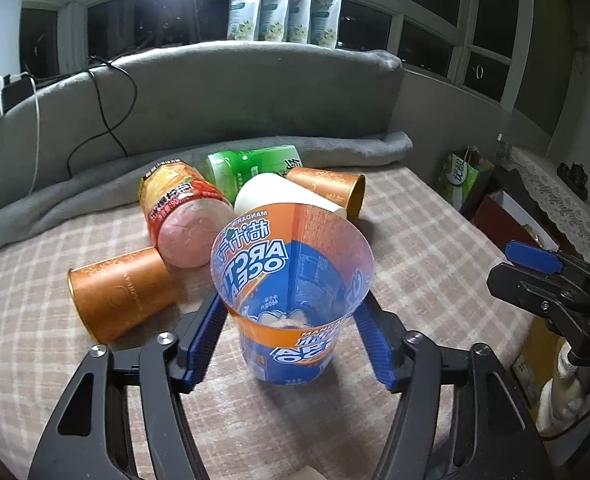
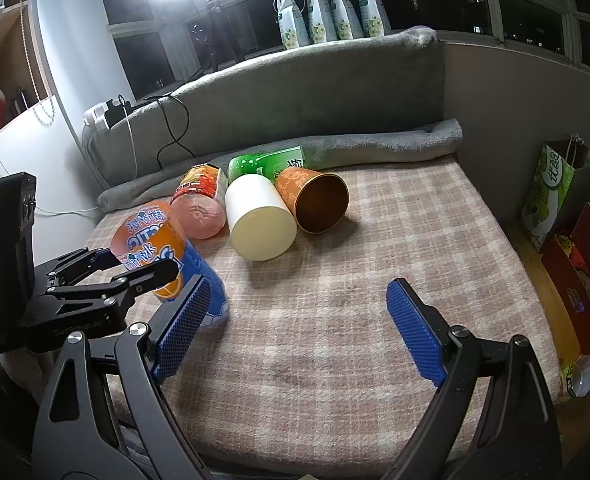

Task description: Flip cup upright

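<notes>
An orange and blue Arctic Ocean plastic cup stands upright on the checked cloth, its mouth up. My left gripper has its blue pads on both sides of the cup, close to its walls; I cannot tell if they touch. The cup and the left gripper also show at the left of the right wrist view. My right gripper is open and empty over bare cloth, right of the cup.
Several containers lie on their sides behind: a gold cup, a second gold cup, a white cup, a red-label bottle, a green bottle. A grey blanket roll borders the back. Boxes and bags stand right.
</notes>
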### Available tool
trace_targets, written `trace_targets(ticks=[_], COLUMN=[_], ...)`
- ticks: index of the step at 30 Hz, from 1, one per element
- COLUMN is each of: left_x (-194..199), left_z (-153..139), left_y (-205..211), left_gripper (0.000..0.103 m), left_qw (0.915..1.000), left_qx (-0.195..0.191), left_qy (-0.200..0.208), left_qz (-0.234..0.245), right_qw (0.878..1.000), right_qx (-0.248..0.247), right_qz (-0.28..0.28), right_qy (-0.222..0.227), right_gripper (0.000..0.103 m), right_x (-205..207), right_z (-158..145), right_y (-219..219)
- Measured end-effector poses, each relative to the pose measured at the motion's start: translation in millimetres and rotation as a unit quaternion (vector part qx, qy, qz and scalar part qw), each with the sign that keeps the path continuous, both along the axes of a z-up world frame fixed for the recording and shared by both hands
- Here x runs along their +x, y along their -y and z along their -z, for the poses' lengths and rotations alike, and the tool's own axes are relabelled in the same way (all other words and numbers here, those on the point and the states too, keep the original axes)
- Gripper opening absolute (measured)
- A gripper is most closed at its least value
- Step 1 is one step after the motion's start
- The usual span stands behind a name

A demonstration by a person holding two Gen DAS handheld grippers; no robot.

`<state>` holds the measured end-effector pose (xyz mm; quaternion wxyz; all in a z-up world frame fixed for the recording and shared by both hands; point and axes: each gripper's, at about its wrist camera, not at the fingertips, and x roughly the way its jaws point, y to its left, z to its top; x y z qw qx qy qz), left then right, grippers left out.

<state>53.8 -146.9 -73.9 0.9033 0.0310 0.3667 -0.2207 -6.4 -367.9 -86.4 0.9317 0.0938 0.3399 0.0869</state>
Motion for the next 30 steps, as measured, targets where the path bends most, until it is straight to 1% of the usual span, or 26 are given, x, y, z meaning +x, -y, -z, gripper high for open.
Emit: trace_targets(ticks=[1, 9, 12, 17, 22, 26, 30], left_x=[-1, -5, -7, -12, -26, -41, -54], left_z=[-1, -6, -8, -12, -18, -26, -41], left_y=[0, -5, -8, -17, -34, -53, -76], left_gripper=[0.073, 0.075, 0.078, 0.078, 0.078, 0.078, 0.078], left_qw=[1.0, 0.9999, 0.9998, 0.9996, 0.9993, 0.9987, 0.9947], left_qx=[-0.003, -0.012, -0.018, -0.029, -0.037, -0.043, -0.048], left_qy=[0.0, -0.002, -0.002, -0.003, 0.003, 0.023, 0.068], left_qz=[0.002, 0.006, 0.006, 0.005, 0.002, -0.013, -0.06], right_qw=[1.0, 1.0, 1.0, 1.0, 0.999, 0.998, 0.996], right_qx=[0.001, 0.0, 0.001, -0.001, -0.013, -0.03, -0.048], right_qz=[0.0, -0.002, -0.003, -0.002, 0.004, 0.013, 0.022], right_qy=[0.001, 0.009, 0.013, 0.023, 0.042, 0.059, 0.073], right_gripper=[0.092, 0.092, 0.092, 0.092, 0.092, 0.092, 0.092], right_x=[0, -2, -2, -2, -2, -1, -1], right_z=[-1, -6, -9, -14, -21, -27, -31], right_y=[0, -5, -6, -11, -17, -25, -33])
